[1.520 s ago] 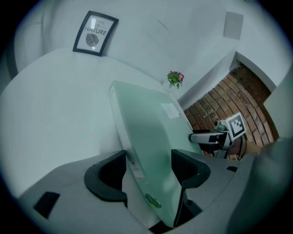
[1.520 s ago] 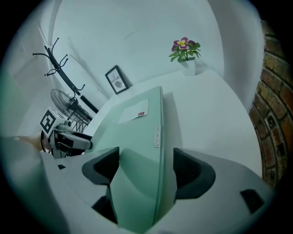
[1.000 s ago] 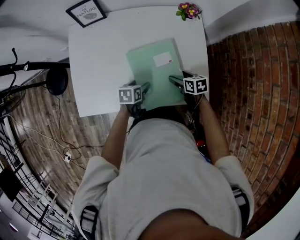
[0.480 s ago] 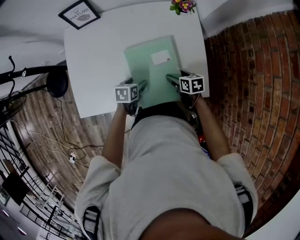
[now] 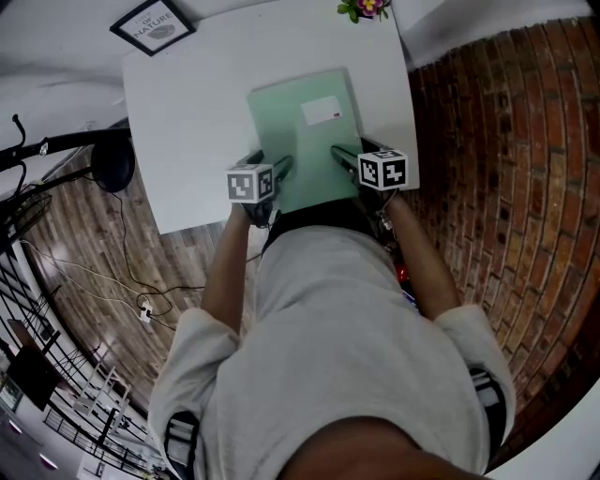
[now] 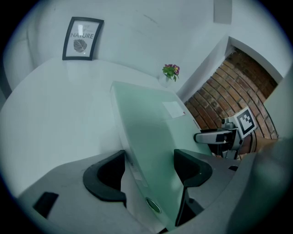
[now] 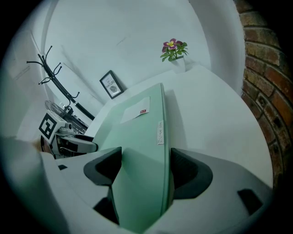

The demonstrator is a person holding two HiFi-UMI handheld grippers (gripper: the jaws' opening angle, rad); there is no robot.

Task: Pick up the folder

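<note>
Brick wall (image 5: pixel 506 187) is closing off the right of the room, wooden floor (image 5: pixel 112 281) is showing at the left, and from above a white table (image 5: pixel 187 141) is carrying a pale green folder (image 5: pixel 305 141) that is lying flat towards its near right side. A framed picture (image 5: pixel 153 25) is standing at the far left corner and a small pot of flowers (image 5: pixel 364 7) at the far right. The person is reaching out with the left gripper (image 5: pixel 279 169) at the folder's near left edge and the right gripper (image 5: pixel 342 157) at its near right edge. From the left gripper view, the left gripper (image 6: pixel 149 169) is clamping the folder (image 6: pixel 151 128), which is filling the gap between both jaws, while the right gripper (image 6: pixel 215 136) is showing beyond at the right. From the right gripper view, the right gripper (image 7: pixel 144 171) is likewise pinching the folder (image 7: pixel 137 132), one jaw pressing its top face and the other against the spine side, with a coat rack (image 7: pixel 59 87) standing far left.
</note>
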